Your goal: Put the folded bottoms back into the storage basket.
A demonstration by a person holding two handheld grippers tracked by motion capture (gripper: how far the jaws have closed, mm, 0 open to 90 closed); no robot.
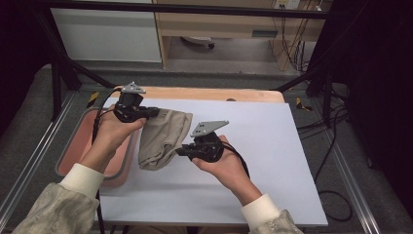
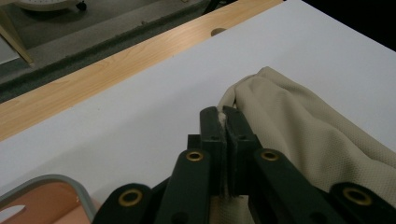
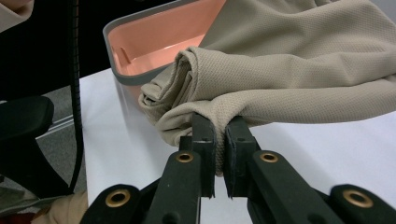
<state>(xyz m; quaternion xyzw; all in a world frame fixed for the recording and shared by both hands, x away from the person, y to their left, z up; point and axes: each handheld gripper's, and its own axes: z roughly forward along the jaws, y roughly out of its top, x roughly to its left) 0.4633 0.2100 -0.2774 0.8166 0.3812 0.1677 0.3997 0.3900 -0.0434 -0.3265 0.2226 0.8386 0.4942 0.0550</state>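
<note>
Both tongs [image 1: 158,113] [image 1: 179,152] clamped on cloth [image 1: 163,136]

Both forearms reach in over table height; left gripper [image 1: 155,112] points right, jaws clamped tight; right gripper [image 1: 179,152] points left, jaws pinched together, hands wrapped around handles.

A white tabletop [image 1: 272,146] lies over a light wooden board [image 1: 214,93]. Grey carpet floor [image 1: 29,131] surrounds it. At the far side stand a wooden cabinet [image 1: 219,22] and a white panel [image 1: 107,36]; black cables [image 1: 336,161] trail at right.
</note>
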